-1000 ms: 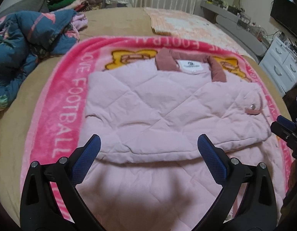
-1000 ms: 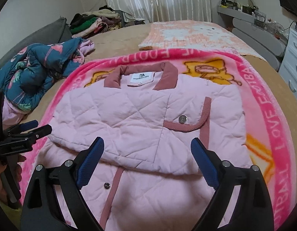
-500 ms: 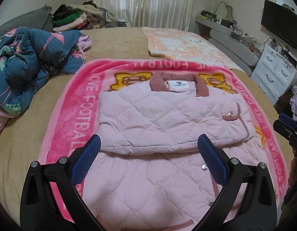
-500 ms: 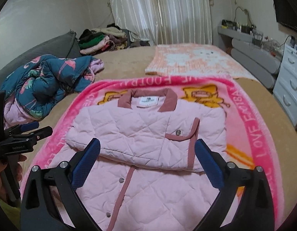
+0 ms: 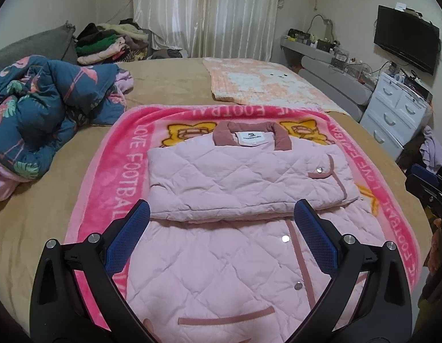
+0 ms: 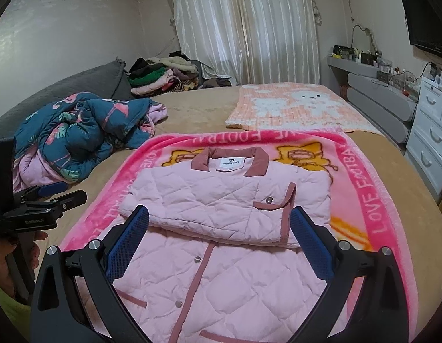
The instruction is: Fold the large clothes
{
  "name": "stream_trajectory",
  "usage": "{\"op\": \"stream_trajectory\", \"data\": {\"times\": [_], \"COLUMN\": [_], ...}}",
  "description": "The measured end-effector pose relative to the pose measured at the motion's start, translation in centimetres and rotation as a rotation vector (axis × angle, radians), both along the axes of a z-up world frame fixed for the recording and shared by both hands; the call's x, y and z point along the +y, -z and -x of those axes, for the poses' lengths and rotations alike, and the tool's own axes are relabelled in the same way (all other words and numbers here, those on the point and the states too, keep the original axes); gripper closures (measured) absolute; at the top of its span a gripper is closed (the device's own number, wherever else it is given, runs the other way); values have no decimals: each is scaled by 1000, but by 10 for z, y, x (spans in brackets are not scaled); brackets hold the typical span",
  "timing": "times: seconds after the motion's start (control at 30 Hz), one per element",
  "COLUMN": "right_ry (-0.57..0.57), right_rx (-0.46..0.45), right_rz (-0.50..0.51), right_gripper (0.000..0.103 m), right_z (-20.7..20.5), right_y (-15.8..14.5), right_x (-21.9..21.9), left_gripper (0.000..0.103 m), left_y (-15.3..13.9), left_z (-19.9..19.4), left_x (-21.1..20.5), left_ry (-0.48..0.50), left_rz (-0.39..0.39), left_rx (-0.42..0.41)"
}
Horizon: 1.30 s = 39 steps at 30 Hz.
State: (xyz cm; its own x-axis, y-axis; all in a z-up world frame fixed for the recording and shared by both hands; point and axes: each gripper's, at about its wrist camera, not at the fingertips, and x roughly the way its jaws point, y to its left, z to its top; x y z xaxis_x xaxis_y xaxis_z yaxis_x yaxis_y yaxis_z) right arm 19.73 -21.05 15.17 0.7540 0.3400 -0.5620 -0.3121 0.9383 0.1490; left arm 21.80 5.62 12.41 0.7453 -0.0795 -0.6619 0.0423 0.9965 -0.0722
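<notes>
- The pink quilted jacket (image 5: 249,228) lay flat on the pink blanket (image 5: 112,200) spread over the bed (image 5: 169,85), in the centre of both views. The blanket appeared to serve as a clean, even folding surface.
- The jacket's upper part sat as a doubled layer (image 6: 221,200) with the collar (image 6: 229,160) at the far edge; its folded edge crossed the middle of the frame. The hem section (image 6: 221,285) remained unfolded in the lower centre, so one more fold was judged outstanding.
- The left gripper (image 5: 221,225) hung above the hem section, in the lower centre of its own view. Its jaws stood wide apart, held nothing, and touched no cloth.
- The right gripper (image 6: 219,228) hung likewise above the jacket. Its jaws had just been opening and stood at full spread, with nothing between them.
- Both grippers pointed down at the garment and clear of it, a position judged suitable for inspecting the fold and selecting the next grasp points at the hem.
- A crumpled blue quilt (image 6: 77,143) lay at the left of the frame, well apart from the jacket.
</notes>
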Motion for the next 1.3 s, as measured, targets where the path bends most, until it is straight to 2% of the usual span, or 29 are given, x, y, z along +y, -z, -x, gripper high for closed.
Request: {"op": "stream_trajectory", "data": {"times": [0.27, 0.8, 1.07, 1.3], "right_ry": [1, 23, 53, 84], "right_rx": [-20, -27, 6, 41], "right_rz": [9, 20, 24, 54], "right_gripper": [5, 5, 5, 5], "right_z": [18, 42, 62, 82], "right_y": [-3, 4, 27, 53], "right_x": [0, -6, -23, -40], "left_gripper": [8, 8, 8, 8], "left_y": [-4, 12, 30, 54], "left_z": [24, 53, 75, 88], "left_x": [-8, -14, -10, -1], "left_ry": [10, 26, 22, 3], "left_rz": [-7, -24, -29, -25], "left_rx": [-33, -31, -58, -29]}}
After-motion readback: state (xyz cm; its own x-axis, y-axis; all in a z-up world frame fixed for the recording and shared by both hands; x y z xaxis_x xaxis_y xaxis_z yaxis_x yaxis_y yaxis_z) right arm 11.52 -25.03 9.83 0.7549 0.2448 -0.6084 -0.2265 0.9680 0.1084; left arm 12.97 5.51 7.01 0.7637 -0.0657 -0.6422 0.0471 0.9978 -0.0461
